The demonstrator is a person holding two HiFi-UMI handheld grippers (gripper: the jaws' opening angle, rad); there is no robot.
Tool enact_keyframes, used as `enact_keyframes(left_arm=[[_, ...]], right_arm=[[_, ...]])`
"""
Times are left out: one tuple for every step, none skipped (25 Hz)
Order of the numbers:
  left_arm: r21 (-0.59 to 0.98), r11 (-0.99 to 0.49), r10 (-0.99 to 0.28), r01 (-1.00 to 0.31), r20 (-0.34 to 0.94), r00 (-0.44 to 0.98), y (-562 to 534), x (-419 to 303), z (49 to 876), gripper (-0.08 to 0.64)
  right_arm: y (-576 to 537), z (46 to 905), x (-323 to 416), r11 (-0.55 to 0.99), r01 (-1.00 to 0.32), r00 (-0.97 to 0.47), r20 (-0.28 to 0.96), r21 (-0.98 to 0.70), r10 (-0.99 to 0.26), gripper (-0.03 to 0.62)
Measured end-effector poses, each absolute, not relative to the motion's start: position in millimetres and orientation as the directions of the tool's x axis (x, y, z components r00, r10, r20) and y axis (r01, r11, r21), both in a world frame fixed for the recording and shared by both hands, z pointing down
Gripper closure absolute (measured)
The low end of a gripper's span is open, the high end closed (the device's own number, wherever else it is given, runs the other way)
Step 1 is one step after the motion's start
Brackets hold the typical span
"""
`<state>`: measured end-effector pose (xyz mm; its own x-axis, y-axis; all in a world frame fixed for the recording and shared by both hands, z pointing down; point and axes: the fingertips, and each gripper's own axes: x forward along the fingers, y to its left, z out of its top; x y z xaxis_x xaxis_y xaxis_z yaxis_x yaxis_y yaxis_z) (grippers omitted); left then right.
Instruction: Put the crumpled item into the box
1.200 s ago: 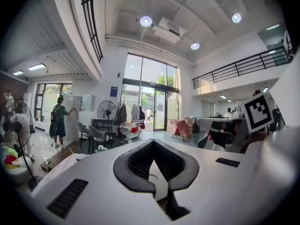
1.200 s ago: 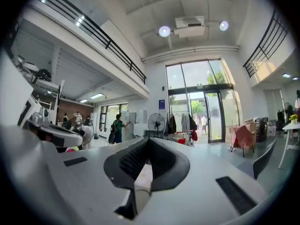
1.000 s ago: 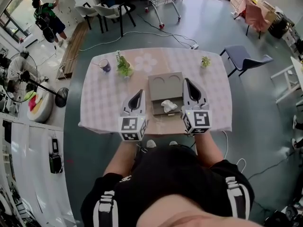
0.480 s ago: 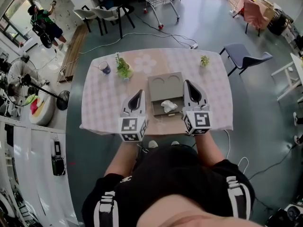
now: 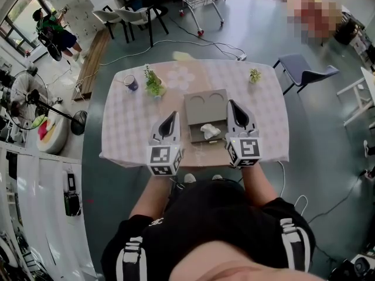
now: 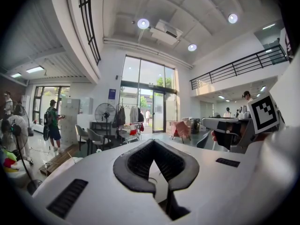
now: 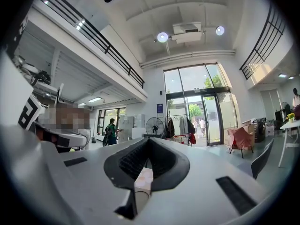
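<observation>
A grey box [image 5: 204, 105] lies open in the middle of the table, its far half showing two round recesses. The crumpled white item [image 5: 210, 131] rests in the box's near half. My left gripper [image 5: 171, 115] hovers just left of the box, jaws shut and empty. My right gripper [image 5: 231, 102] hovers at the box's right edge, beside the crumpled item, also shut and empty. In the left gripper view the left gripper [image 6: 153, 141] points level over the room, and in the right gripper view the right gripper [image 7: 149, 139] does the same; neither view shows the box.
A pale checked cloth covers the table [image 5: 129, 127]. A potted plant [image 5: 153, 84] and a mug [image 5: 130, 82] stand at the far left, a small plant [image 5: 254, 75] at the far right. A grey chair [image 5: 304, 69] stands right of the table, a fan [image 5: 23, 98] to its left.
Both grippers, the box and the crumpled item hold their places. Only the person at the back left has shifted a little.
</observation>
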<state>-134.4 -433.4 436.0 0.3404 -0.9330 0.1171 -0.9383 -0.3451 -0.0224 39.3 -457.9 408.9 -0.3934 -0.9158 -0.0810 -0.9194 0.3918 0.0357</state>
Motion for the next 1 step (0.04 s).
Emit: enact_keyframes(left_arm=[[-0.022,-0.345,-0.933,-0.938,0.116,0.341,-432.5,-134.8,436.8,0.568]], right_arm=[[-457.1,410.1,38.9,0.391,-0.92,-0.393,-0.081,0.036,-0.916,0.591]])
